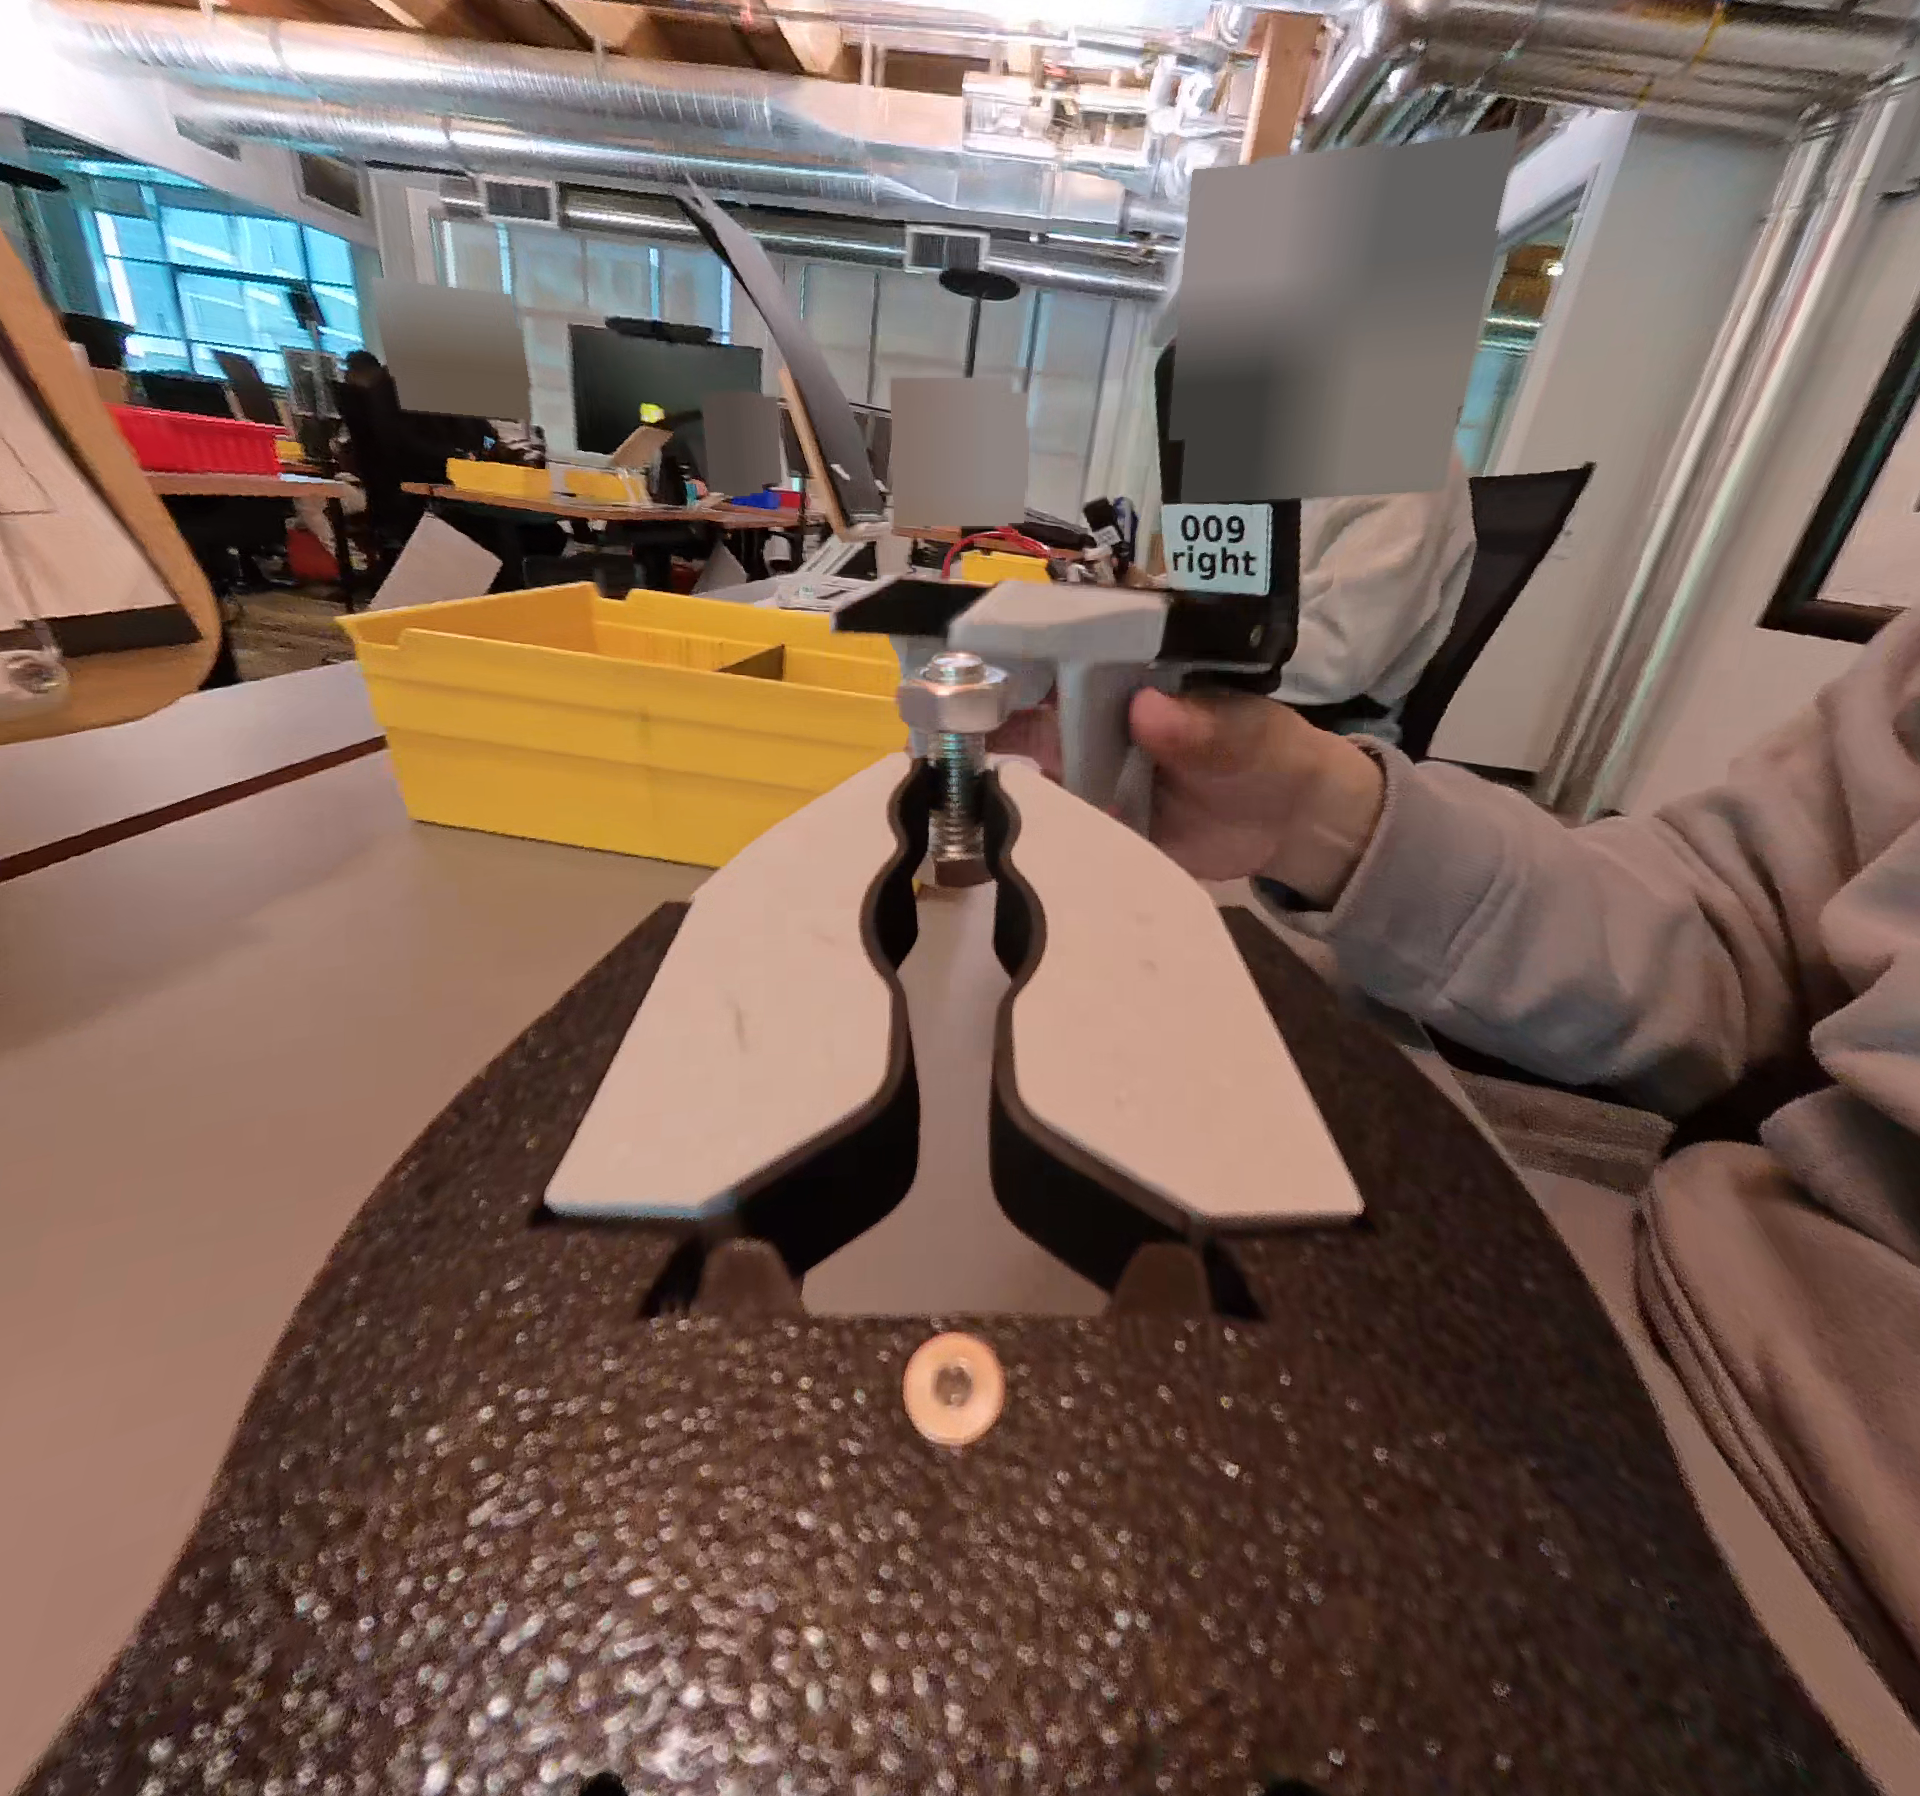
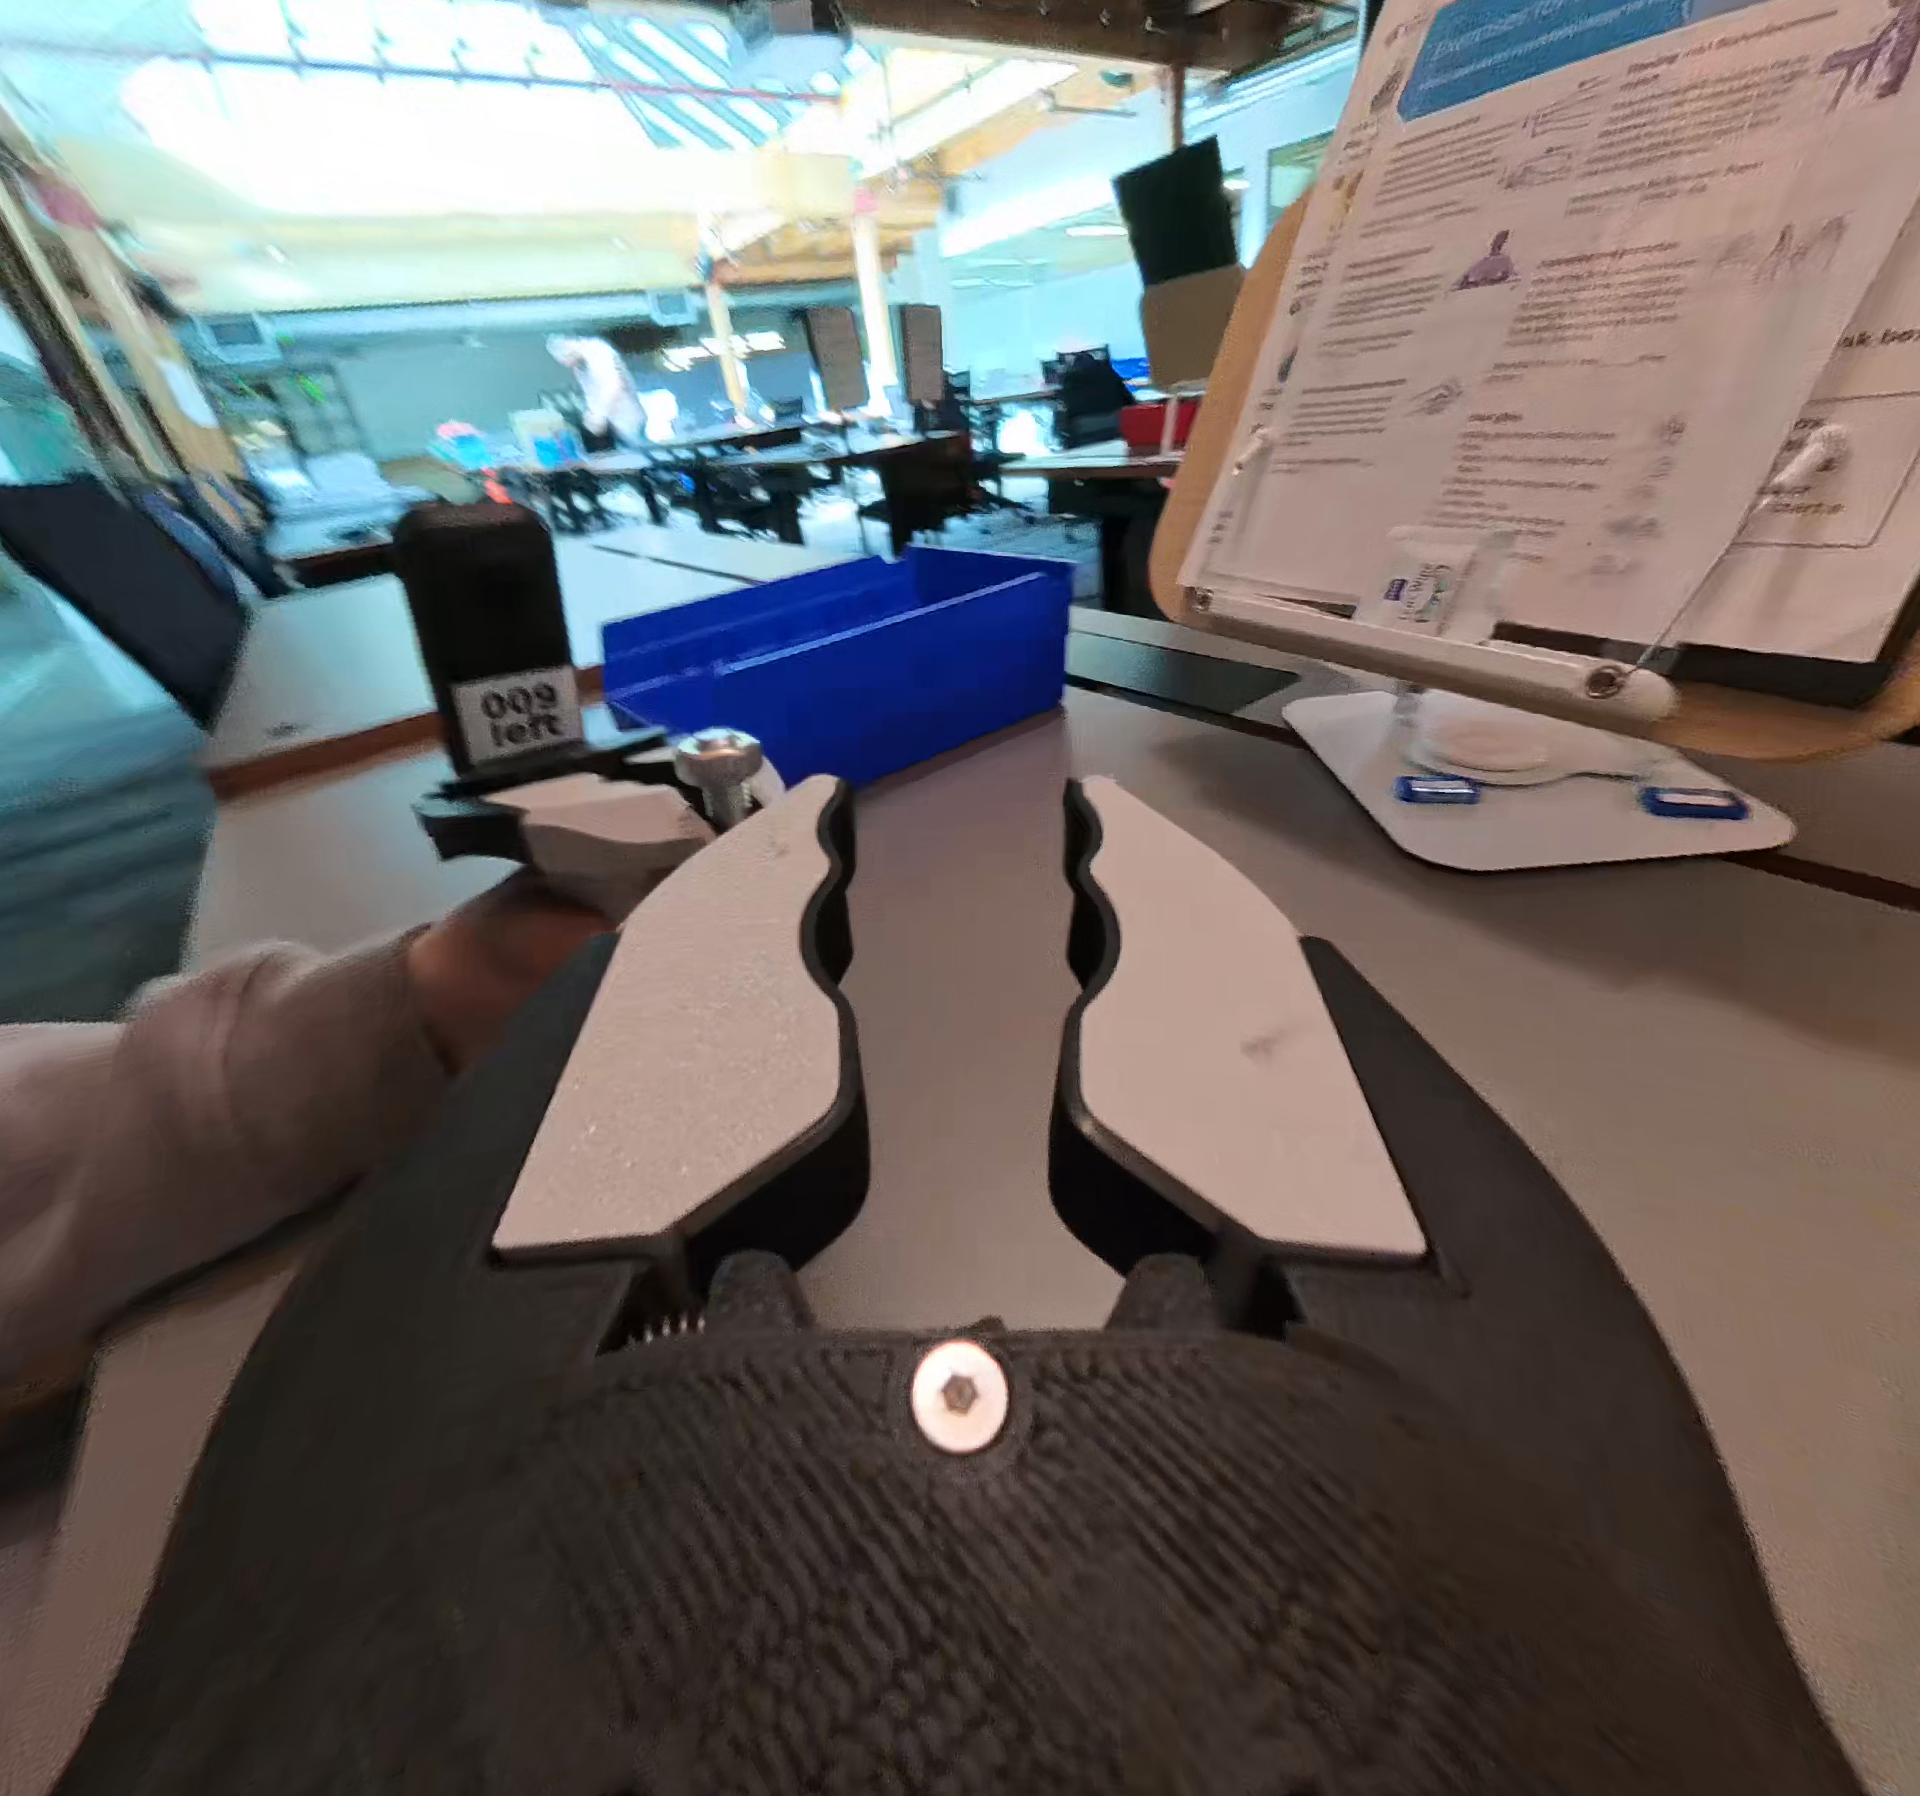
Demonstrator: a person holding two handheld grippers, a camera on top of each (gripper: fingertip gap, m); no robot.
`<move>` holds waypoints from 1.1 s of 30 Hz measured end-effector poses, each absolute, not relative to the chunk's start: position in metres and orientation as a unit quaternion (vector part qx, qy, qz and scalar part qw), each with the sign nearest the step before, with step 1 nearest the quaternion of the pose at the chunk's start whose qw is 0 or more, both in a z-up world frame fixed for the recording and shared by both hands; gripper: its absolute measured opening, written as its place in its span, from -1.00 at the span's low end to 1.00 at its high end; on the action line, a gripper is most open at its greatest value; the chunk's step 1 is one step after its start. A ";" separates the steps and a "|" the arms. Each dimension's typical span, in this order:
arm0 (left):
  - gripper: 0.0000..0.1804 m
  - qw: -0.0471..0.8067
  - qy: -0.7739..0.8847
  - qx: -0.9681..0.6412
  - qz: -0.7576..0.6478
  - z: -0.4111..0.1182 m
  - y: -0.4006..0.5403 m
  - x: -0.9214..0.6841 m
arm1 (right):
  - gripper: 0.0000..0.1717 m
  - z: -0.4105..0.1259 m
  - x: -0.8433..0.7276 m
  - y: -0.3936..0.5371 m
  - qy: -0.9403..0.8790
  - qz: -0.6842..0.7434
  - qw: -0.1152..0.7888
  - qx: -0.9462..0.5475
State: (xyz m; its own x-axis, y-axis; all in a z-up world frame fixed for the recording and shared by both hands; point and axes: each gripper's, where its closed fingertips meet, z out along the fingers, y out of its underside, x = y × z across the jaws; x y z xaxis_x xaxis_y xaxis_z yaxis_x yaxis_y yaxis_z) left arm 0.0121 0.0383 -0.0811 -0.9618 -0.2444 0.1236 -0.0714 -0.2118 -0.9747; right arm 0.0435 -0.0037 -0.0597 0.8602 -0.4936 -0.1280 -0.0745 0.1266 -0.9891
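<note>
My left gripper (image 1: 954,772) is shut on the threaded shank of a silver bolt (image 1: 954,816), held upright above the grey table (image 1: 260,967). A silver hex nut (image 1: 954,702) sits on the bolt's upper end, just above my fingertips. The same bolt (image 2: 717,772) and the left gripper (image 2: 582,827) show at the left of the right wrist view. My right gripper (image 2: 961,796) is open, with only bare table between its fingers. In the left wrist view, the right gripper (image 1: 987,616) hovers just above and behind the nut, held by a hand (image 1: 1236,790).
A yellow bin (image 1: 623,718) stands on the table behind the bolt. A blue bin (image 2: 862,666) stands ahead of the right gripper. A wooden document stand (image 2: 1538,344) on a white base (image 2: 1538,801) holds printed sheets at the right. A person's sleeve (image 1: 1558,915) is at the right. The tips of one gripper are about 6 cm away from the tips of the other.
</note>
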 end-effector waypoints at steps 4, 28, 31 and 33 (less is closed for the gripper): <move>-0.90 0.061 0.630 -0.127 -0.764 -0.083 0.035 0.012 | -0.40 -0.053 0.020 0.011 0.165 -0.087 0.733 -0.654; -0.91 0.099 0.624 -0.120 -0.766 -0.076 0.024 0.003 | -0.44 -0.052 0.011 0.039 0.171 -0.122 0.733 -0.647; -0.90 0.081 0.611 -0.123 -0.778 -0.073 0.022 0.001 | -0.49 -0.051 0.008 0.036 0.162 -0.125 0.726 -0.656; -0.90 0.085 0.611 -0.120 -0.778 -0.072 0.023 0.001 | -0.53 -0.051 0.006 0.035 0.155 -0.125 0.723 -0.662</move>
